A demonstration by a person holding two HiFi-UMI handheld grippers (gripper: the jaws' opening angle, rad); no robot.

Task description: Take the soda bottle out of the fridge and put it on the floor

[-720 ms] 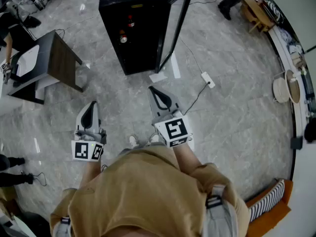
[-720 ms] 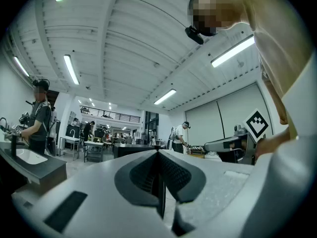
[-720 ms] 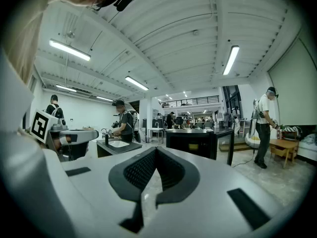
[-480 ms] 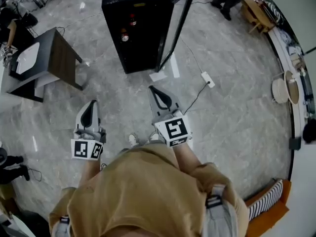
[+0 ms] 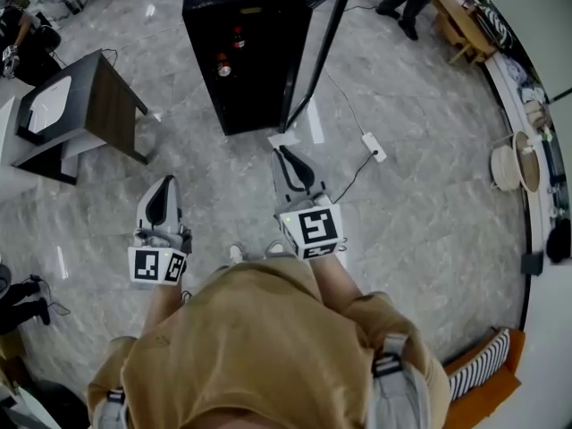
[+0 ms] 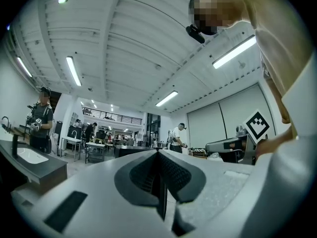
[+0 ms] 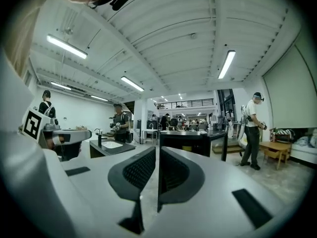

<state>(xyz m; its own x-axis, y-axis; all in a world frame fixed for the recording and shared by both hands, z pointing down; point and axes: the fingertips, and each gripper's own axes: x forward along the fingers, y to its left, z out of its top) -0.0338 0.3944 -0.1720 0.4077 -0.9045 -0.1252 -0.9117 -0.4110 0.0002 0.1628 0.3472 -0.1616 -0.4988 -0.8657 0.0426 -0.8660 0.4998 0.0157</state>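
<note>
Left tool (image 5: pixel 163 189) and right tool (image 5: pixel 286 157): jaws together, nothing held. Fridge (image 5: pixel 259 88), door open, at twelve o'clock.

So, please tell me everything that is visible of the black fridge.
The fridge is a tall black box standing upright on the grey stone-look floor. Its glass-panelled door stands open, hinged on the picture's right. Inside, a bottle with red on it shows, with another small item below.

The right gripper (image 5: pixel 282 154) has edged forward, nearer the fridge (image 5: pixel 241 25) ahead of it. The left gripper (image 5: pixel 164 183) advanced slightly too.
</note>
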